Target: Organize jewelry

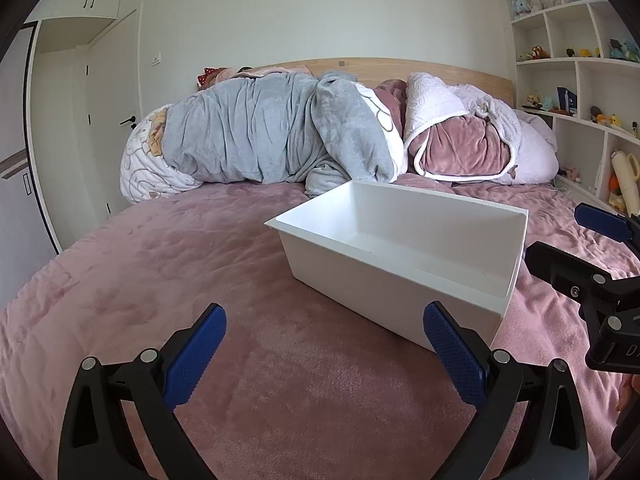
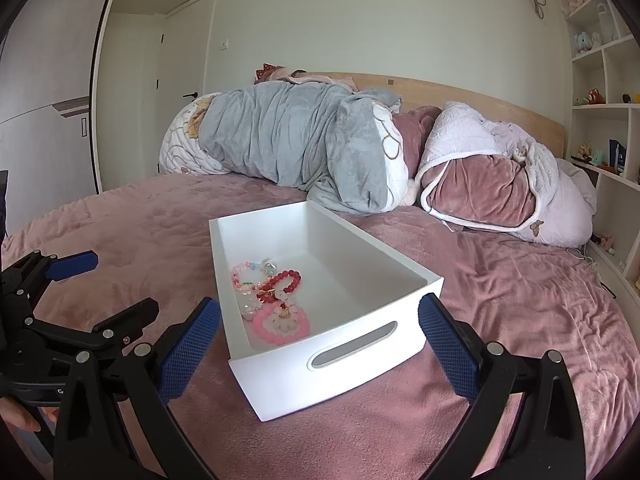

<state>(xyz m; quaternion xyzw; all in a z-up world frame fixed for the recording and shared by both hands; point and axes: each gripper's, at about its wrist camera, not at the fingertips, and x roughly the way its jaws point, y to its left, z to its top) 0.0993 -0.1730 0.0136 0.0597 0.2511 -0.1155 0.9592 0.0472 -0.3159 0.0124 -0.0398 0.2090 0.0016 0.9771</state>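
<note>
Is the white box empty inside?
No, the white box holds beaded bracelets: a red one, a pink one and a pastel one lie on its floor.

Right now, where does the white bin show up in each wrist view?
Left wrist: white bin centre-right, its contents hidden behind the near wall.
Right wrist: white bin lower centre, handle slot facing the camera, bracelets inside.
Shared landmark: grey blanket roll behind it.
</note>
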